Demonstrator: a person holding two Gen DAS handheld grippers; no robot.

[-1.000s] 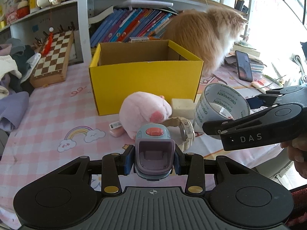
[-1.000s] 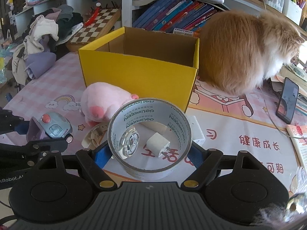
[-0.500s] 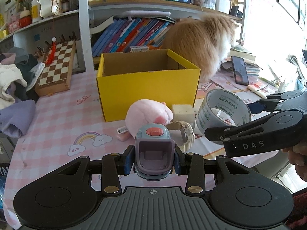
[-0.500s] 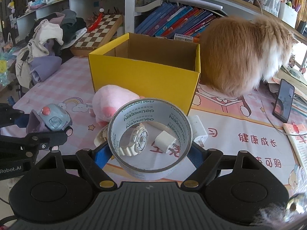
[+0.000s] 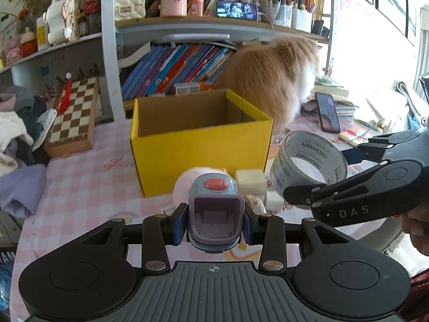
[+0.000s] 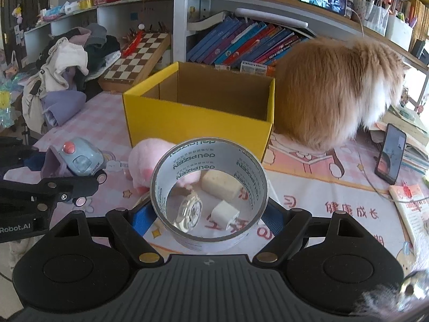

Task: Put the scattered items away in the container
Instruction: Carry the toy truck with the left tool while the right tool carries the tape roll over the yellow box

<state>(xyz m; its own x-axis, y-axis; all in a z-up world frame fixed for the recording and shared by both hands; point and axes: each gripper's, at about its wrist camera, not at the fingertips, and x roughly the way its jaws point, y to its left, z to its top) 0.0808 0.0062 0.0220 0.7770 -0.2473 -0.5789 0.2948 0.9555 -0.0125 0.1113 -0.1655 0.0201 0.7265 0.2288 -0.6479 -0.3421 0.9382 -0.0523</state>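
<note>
Left wrist view: left gripper [image 5: 216, 221] closed on a toy [image 5: 214, 209], grey-blue with a red button, pinched at its sides between the blue pads; held above the table [image 5: 80, 187], short of the box [image 5: 199, 158].

Right wrist view: right gripper [image 6: 209, 216] spread wide and closed on a tape roll [image 6: 209, 196], pads bearing on its outer wall, hole facing forward; also raised, in front of the box's near corner.

Box: yellow, open-topped, nothing visible inside from either view.

Still on the table, near the box front: pink plush [image 6: 150, 158], watch [image 6: 190, 210], white charger [image 6: 224, 213], pale block [image 6: 221, 182].

Cat [image 6: 337, 91]: sits against the box's right side, back turned.

Hazards, as I judge them:
- Both grippers are close together and likely bound for one opening; arriving together, they could knock each other.
- Tape is held only by its smooth curved wall; a tilt or bump could let it roll out.
- Toy is rounded; a loose pinch may let it twist free.
- Box looks light; a rim strike could push it.
- Cat may turn or paw in.
</note>
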